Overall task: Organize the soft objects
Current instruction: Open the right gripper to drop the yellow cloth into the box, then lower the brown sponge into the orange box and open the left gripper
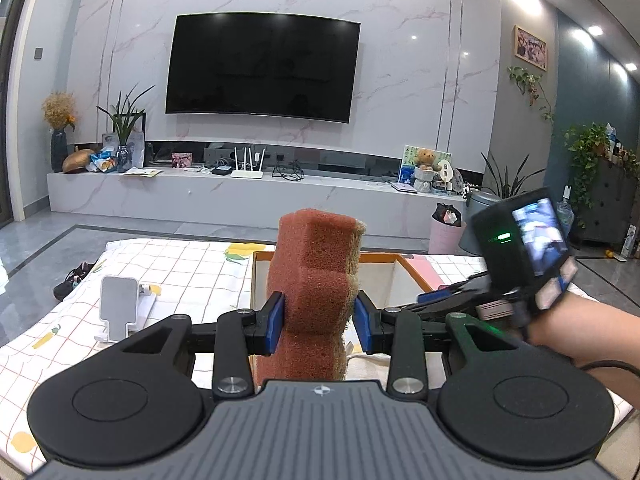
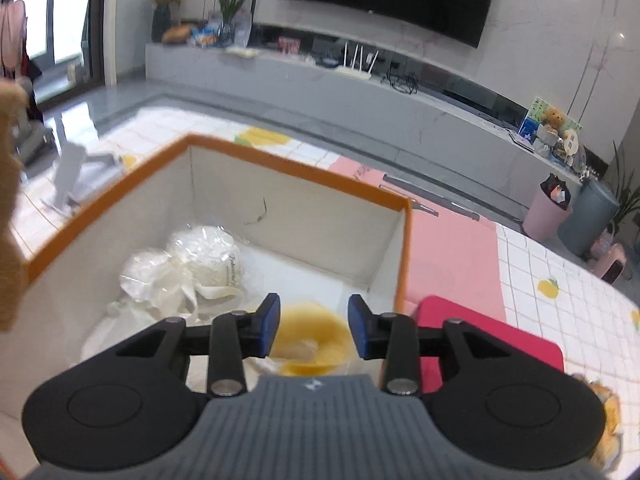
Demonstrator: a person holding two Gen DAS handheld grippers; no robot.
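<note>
My left gripper (image 1: 318,320) is shut on a rust-brown sponge (image 1: 316,280) with a green scouring side, held upright in front of the orange-rimmed white box (image 1: 416,272). In the right wrist view the sponge (image 2: 8,200) shows as a tan shape at the left edge. My right gripper (image 2: 313,326) stands open over the box (image 2: 296,168). A blurred yellow soft thing (image 2: 320,340) shows in the gap between its blue pads, apart from both. White plastic-wrapped bundles (image 2: 200,260) lie in the box. In the left wrist view the right gripper (image 1: 444,298) reaches over the box from the right.
The box sits on a checked cloth (image 2: 560,272) with lemon prints. A pink mat (image 2: 452,248) and a red flat item (image 2: 480,344) lie right of it. A phone stand (image 1: 118,304) stands to the left. Pink (image 2: 548,208) and grey (image 2: 588,216) bins stand on the floor.
</note>
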